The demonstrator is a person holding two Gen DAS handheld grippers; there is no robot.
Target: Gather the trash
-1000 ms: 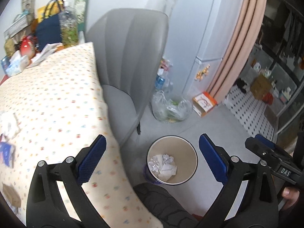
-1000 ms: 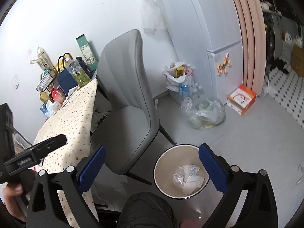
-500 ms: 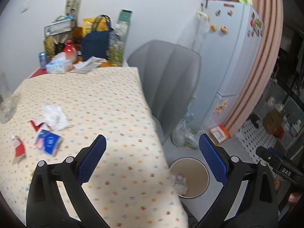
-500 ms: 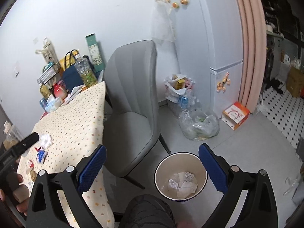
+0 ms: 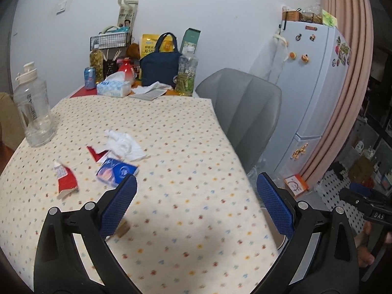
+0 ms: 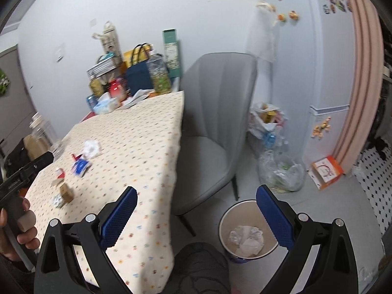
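Note:
Trash lies on the dotted tablecloth [image 5: 191, 147]: a crumpled white tissue [image 5: 123, 144], a blue wrapper [image 5: 116, 171], a red-and-white torn packet [image 5: 65, 178], a red scrap [image 5: 94, 153] and a small brown piece [image 5: 122, 229] by my left fingertip. My left gripper [image 5: 196, 205] is open and empty above the table's near part. My right gripper [image 6: 196, 216] is open and empty, over the table edge and floor. The round bin [image 6: 246, 235] on the floor holds crumpled paper. The trash also shows in the right wrist view: the blue wrapper [image 6: 79, 166] and the tissue [image 6: 91, 148].
A clear water jug [image 5: 33, 110] stands at the table's left. A tissue box [image 5: 114, 88], a blue bag [image 5: 160, 67] and bottles crowd the far end. A grey chair [image 6: 213, 127] stands by the table. Plastic bags [image 6: 279, 169] and a fridge [image 6: 325, 73] are beyond.
My left gripper has swung from over the bin up and left to over the table, bringing the trash into view. My right gripper has turned left toward the table.

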